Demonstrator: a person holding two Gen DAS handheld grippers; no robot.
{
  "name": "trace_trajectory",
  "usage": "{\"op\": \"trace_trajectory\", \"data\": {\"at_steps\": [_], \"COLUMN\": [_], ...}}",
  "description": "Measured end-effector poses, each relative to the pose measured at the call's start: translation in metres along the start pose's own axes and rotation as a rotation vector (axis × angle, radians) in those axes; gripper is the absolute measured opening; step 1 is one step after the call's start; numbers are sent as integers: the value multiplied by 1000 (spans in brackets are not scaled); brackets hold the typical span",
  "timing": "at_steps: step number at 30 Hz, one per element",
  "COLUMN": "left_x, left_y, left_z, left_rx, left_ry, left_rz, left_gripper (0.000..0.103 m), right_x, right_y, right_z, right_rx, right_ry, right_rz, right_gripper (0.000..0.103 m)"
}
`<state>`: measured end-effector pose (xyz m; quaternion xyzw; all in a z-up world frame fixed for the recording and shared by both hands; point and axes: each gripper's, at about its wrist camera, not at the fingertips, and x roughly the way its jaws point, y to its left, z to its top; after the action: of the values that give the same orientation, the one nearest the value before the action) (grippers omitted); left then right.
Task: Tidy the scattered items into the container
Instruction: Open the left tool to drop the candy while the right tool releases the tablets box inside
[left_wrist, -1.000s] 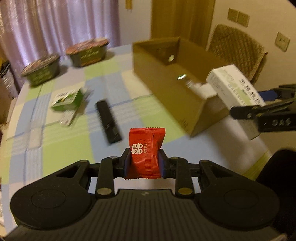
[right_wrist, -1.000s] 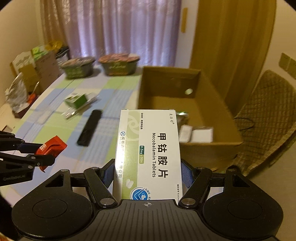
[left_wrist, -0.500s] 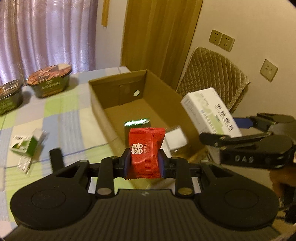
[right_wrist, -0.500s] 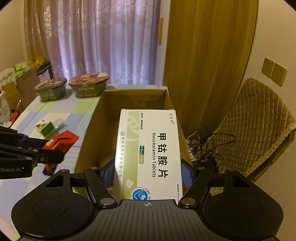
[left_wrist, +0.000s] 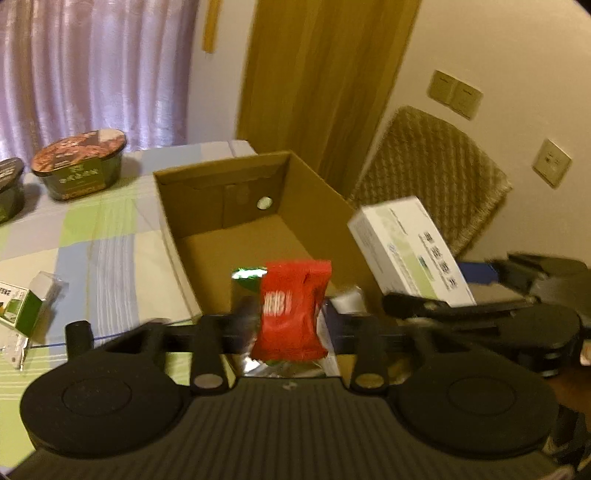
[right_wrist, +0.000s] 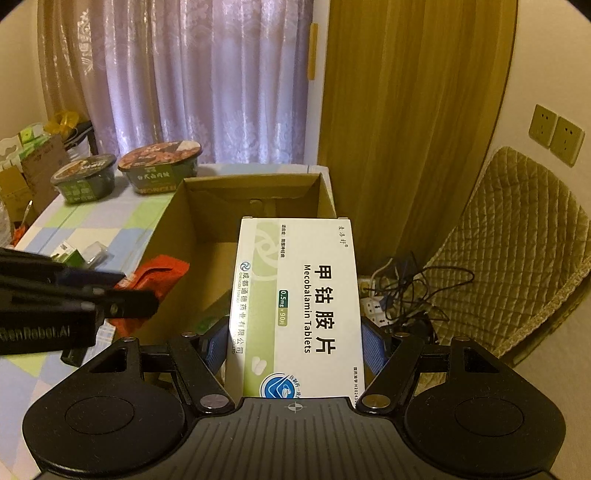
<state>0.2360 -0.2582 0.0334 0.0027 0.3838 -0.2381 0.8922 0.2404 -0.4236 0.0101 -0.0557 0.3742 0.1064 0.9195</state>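
My right gripper (right_wrist: 295, 343) is clamped on the pill box (right_wrist: 299, 302), its blue pads pressed against the two long sides, the printed face up and the box pointing away from me over the near end of the carton (right_wrist: 166, 240). From my left camera the pill box hangs above the carton's right wall, clear of it. My left gripper (left_wrist: 290, 317) has the red packet (left_wrist: 291, 306) between its fingers, tilted a little and held over the near end of the carton; that view is smeared with blur, so I cannot tell whether the fingers are pinching the packet or have parted from it. The carton stands open on the table (left_wrist: 110, 258), at its right edge, with a round hole in its far wall. Inside, near my end, lie a foil pouch (left_wrist: 247, 275) with a green top and something small and white (left_wrist: 347, 299), both partly hidden behind the packet. Left of the carton, well apart from it, a small green box (left_wrist: 18, 310) lies on the checked cloth, and two noodle bowls (right_wrist: 159, 170) stand side by side at the far end by the curtain (right_wrist: 184, 74). A quilted chair (right_wrist: 517, 258) stands to the right of the table, with a tangle of cables (right_wrist: 406, 291) on the floor between them
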Motion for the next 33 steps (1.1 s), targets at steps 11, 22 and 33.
{"op": "trace_trajectory", "data": {"at_steps": [11,22,33], "left_x": [-10,-19,-22], "left_y": [34,42,59], "left_z": [-15,-27,-39], "left_rx": [-18,-28,-51], "left_ry": [29,39,58], "left_rz": [67,66,90], "left_gripper": [58,58,58], "right_x": [16,22,30], "right_y": [4,19,30], "right_z": [-3,6,7], "right_rx": [-3,-29,-43], "right_ry": [27,30,2], "right_rz": [13,27,33], "right_gripper": [73,73,95]}}
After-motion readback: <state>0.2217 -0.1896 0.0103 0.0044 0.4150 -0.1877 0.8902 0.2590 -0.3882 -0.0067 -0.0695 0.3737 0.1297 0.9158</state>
